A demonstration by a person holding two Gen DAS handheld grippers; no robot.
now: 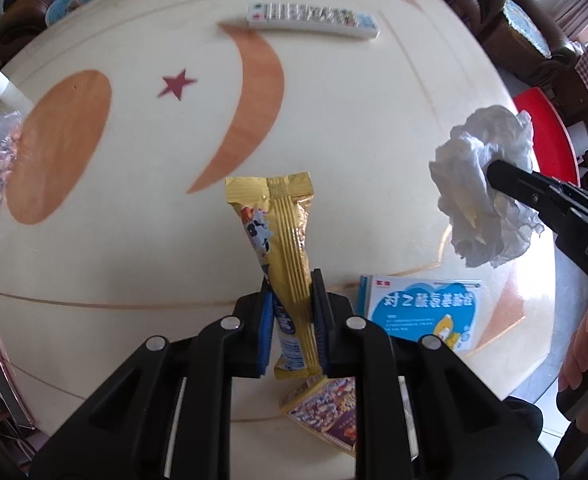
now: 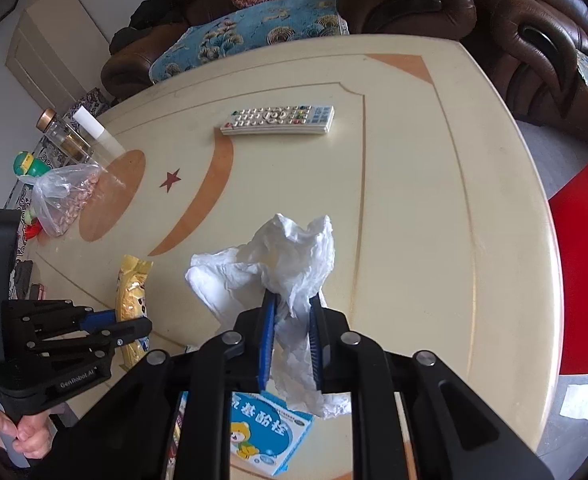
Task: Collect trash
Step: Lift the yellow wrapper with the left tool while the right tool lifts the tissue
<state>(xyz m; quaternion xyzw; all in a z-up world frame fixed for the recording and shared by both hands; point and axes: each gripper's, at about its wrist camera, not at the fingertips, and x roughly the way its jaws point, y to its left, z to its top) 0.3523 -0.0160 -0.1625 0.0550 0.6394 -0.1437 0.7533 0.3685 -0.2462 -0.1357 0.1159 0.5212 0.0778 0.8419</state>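
My left gripper (image 1: 291,280) is shut on a gold snack wrapper (image 1: 281,232) and holds it upright above the cream table (image 1: 354,140). The wrapper also shows in the right wrist view (image 2: 131,292), with the left gripper (image 2: 145,326) at the left. My right gripper (image 2: 291,300) is shut on a crumpled white tissue (image 2: 277,264) and holds it above the table (image 2: 414,200). In the left wrist view the tissue (image 1: 478,188) hangs at the right, clamped by the right gripper (image 1: 494,170).
A white remote (image 1: 312,20) (image 2: 277,120) lies at the far side. A blue medicine box (image 1: 422,308) (image 2: 261,436) and a colourful box (image 1: 326,412) lie near the front edge. A plastic bag (image 2: 67,204), bottles, a brown sofa (image 2: 414,4) and a red stool (image 2: 586,272) surround the table.
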